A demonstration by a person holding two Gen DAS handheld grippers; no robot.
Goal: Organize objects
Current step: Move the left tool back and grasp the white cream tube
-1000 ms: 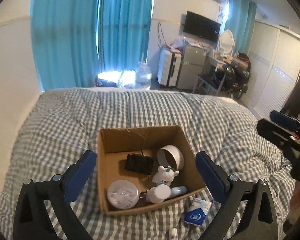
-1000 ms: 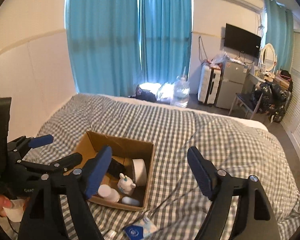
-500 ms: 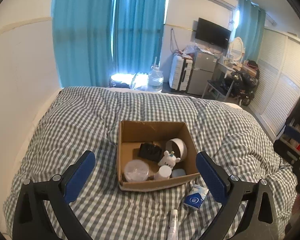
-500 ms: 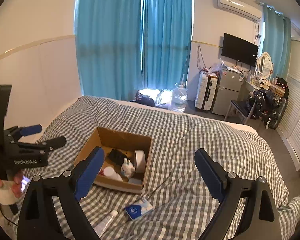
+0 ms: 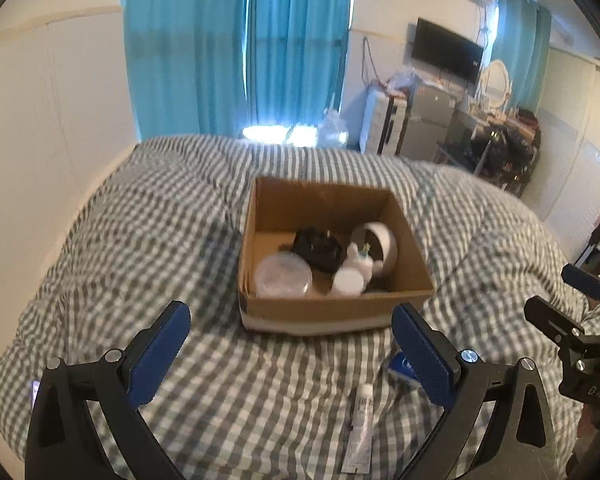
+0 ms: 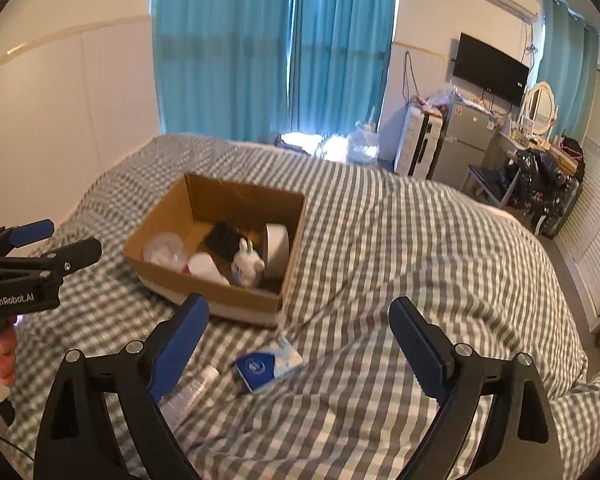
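Most of the sorting looks done to me. The cardboard box (image 5: pixel 336 256) sits on the checked bed (image 5: pixel 148 248), and it already holds a round clear lidded tub (image 5: pixel 283 279), a black item (image 5: pixel 316 245), a small white toy figure (image 5: pixel 360 261), a white cap-topped bottle (image 5: pixel 347 282) and a white roll standing on edge (image 5: pixel 382 240).

Two things are left on the bed, just in front of the box: a blue-and-white packet (image 6: pixel 269 363) and a white tube (image 5: pixel 360 424) lying beside it, apart from one another. Neither touches the box.

My left tool (image 5: pixel 290 354) has its jaws wide apart and holds nothing; it hovers above the bed short of the box. My right tool (image 6: pixel 300 340) is likewise spread wide and empty, hanging over the packet. I judge the packet the nearer pick for the right side, with the tube to follow.
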